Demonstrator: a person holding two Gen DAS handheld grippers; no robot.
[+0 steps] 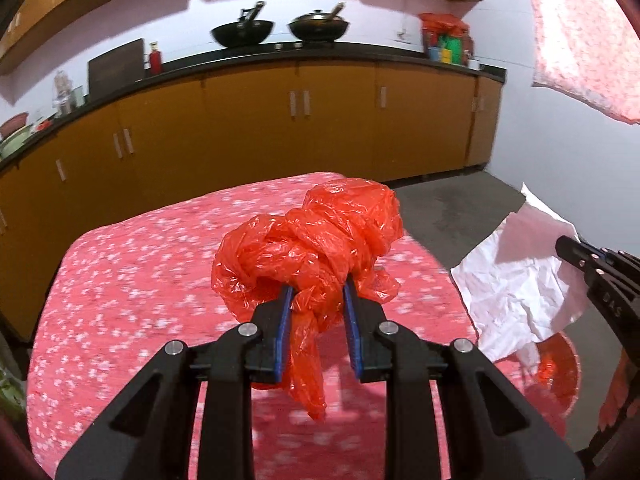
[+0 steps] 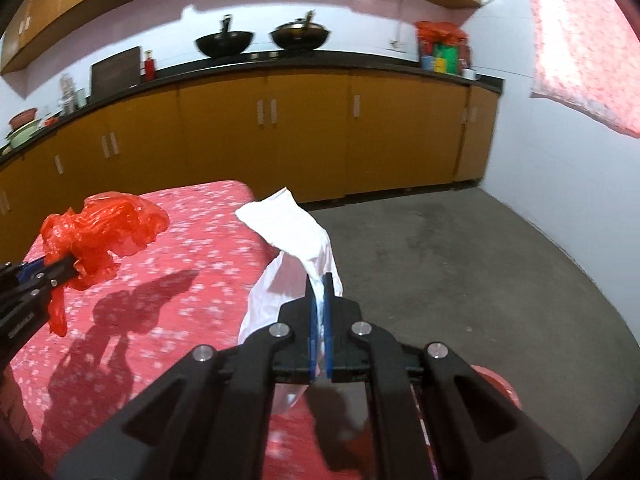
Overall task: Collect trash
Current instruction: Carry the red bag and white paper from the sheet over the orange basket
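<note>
My left gripper (image 1: 316, 292) is shut on a knotted, crumpled red plastic bag (image 1: 312, 240), which hangs above the red flowered tablecloth (image 1: 140, 280). The same red plastic bag (image 2: 100, 232) and the left gripper (image 2: 64, 266) show at the left of the right wrist view. My right gripper (image 2: 319, 284) is shut on a crumpled white sheet of paper or plastic (image 2: 292, 232), held over the table's right edge. From the left wrist view the white sheet (image 1: 516, 280) and the right gripper (image 1: 576, 252) appear at the right.
A red bin or basin (image 1: 560, 368) sits low to the right of the table, partly hidden behind the white sheet; its rim (image 2: 500, 384) shows past my right gripper. Yellow cabinets (image 1: 280, 128) and a black counter with two woks stand behind. Grey floor (image 2: 460, 248) lies at the right.
</note>
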